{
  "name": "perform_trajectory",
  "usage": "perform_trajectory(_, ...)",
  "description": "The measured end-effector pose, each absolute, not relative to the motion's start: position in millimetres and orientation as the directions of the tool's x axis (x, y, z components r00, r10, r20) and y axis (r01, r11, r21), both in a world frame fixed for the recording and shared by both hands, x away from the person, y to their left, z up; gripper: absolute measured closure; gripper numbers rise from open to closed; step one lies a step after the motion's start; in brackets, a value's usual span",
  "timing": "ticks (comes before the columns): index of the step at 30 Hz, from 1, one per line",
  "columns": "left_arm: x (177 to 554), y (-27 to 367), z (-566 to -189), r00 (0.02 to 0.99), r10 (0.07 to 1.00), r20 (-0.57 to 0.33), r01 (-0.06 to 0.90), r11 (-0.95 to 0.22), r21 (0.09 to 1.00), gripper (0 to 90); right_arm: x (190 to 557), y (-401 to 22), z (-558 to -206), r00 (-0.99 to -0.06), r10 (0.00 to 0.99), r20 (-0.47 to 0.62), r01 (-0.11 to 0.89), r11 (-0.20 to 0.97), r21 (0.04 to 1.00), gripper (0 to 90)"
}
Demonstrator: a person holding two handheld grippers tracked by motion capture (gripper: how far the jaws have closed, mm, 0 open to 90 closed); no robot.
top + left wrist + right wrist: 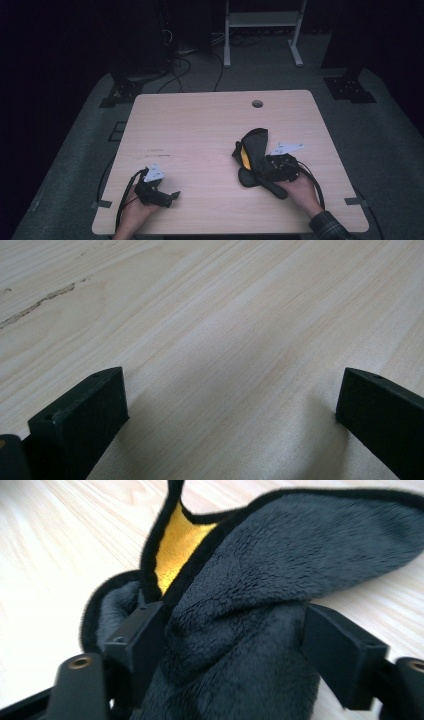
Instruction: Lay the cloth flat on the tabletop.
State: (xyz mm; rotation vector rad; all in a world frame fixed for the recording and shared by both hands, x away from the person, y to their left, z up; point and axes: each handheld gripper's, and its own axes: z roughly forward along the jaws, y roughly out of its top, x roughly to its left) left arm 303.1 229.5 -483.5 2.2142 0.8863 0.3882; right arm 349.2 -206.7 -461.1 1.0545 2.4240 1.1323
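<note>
Dark fleece cloth [254, 157] with a yellow inner patch, bunched on the right half of the wooden table [200, 125], well in from the edges and near the person's side. Right gripper [272, 165] reaching into the cloth from the near right, held in the right hand [298, 190]. Grey three-cornered plate sticking out just beyond it, cable looping back toward the sleeve.

In the right gripper view: cloth [250, 605] heaped between the two black jaws, a thick fold of the fleece rising up and over to the right, the yellow lining [177, 550] showing at upper left behind a black hem. Left jaw pressed against the fabric's edge, right jaw touching the fold on its far side. Jaws standing fairly wide, pinching the bunched cloth between them; hard to tell how firm the bite is.

Left gripper [162, 196] near the front left corner of the table, in the left hand [134, 210], well apart from the cloth. In the left gripper view: jaws spread wide, with bare tabletop [225, 340] between them and a faint scratch at upper left
</note>
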Motion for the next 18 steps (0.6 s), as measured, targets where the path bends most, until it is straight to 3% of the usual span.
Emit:
perform_trajectory(3, 303.0, 229.5, -483.5, 0.72, 0.694, 0.014, 0.481, -0.513, 0.711, 0.0, 352.0, -202.5, -464.5, -0.697, 0.715, 0.054, 0.51, 0.441, 0.738, 31.8)
perform_trajectory(4, 303.0, 229.5, -483.5, 0.72, 0.694, 0.014, 0.481, -0.513, 0.711, 0.0, 352.3, -200.6, -464.5, -0.692, 0.721, 0.031, 0.502, 0.45, 0.739, 41.4)
perform_trajectory(5, 303.0, 229.5, -483.5, 0.72, 0.694, 0.014, 0.481, -0.513, 0.711, 0.0, 352.3, -200.6, -464.5, -0.692, 0.721, 0.031, 0.502, 0.45, 0.739, 41.4)
perform_trajectory(6, 303.0, 229.5, -483.5, 0.72, 0.694, 0.014, 0.481, -0.513, 0.711, 0.0, 352.2, -200.8, -462.3, -0.685, 0.728, 0.023, 0.504, 0.451, 0.736, 54.6)
perform_trajectory(8, 303.0, 229.5, -483.5, 0.72, 0.694, 0.014, 0.481, -0.513, 0.711, 0.0, 351.7, -202.3, -460.1, -0.685, 0.728, 0.028, 0.506, 0.447, 0.738, 62.5)
perform_trajectory(12, 302.9, 229.5, -483.5, 0.719, 0.694, 0.014, 0.481, -0.513, 0.711, 0.0, 349.8, -202.4, -455.7, -0.696, 0.716, 0.056, 0.508, 0.435, 0.743, 68.6)
perform_trajectory(18, 302.9, 229.6, -483.5, 0.719, 0.695, 0.014, 0.482, -0.513, 0.711, 0.0, 342.3, -193.5, -446.6, -0.737, 0.665, 0.124, 0.503, 0.416, 0.758, 70.0)
